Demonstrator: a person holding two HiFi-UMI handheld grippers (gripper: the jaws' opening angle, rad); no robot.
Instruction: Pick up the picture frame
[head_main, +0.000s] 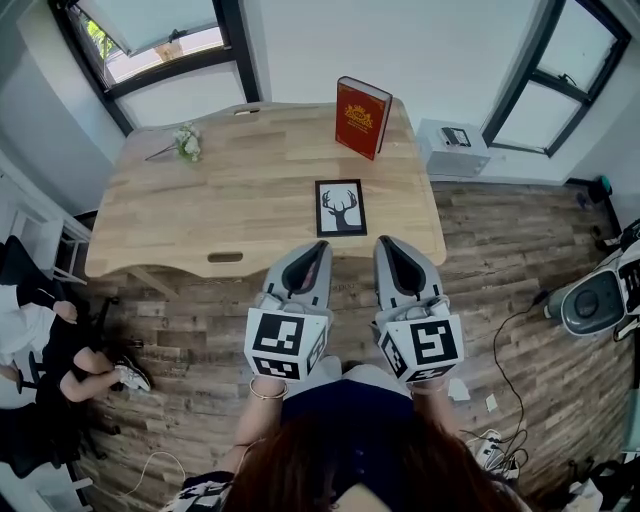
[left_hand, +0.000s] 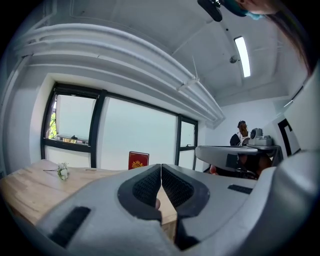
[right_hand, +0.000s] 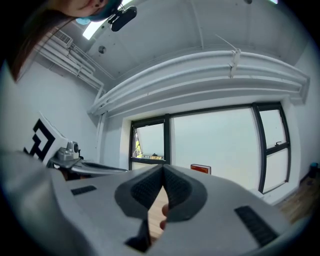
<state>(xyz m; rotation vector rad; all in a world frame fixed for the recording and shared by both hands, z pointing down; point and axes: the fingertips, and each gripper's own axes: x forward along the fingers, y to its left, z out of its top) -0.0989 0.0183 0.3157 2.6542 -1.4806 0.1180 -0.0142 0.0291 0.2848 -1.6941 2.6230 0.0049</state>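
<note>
While near the table (head_main: 170, 225) edge, left gripper (head_main: 319, 248), right gripper (head_main: 386, 244), jaws together, empty.

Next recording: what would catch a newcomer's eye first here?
The left gripper and right gripper fill the foreground side by side, jaws together, by the near edge of the wooden table. Just beyond them a picture frame with a deer silhouette lies flat on it; a red book stands upright at the far edge.

Head view overhead, gripper views level, sharing red book (head_main: 362, 117)
</note>
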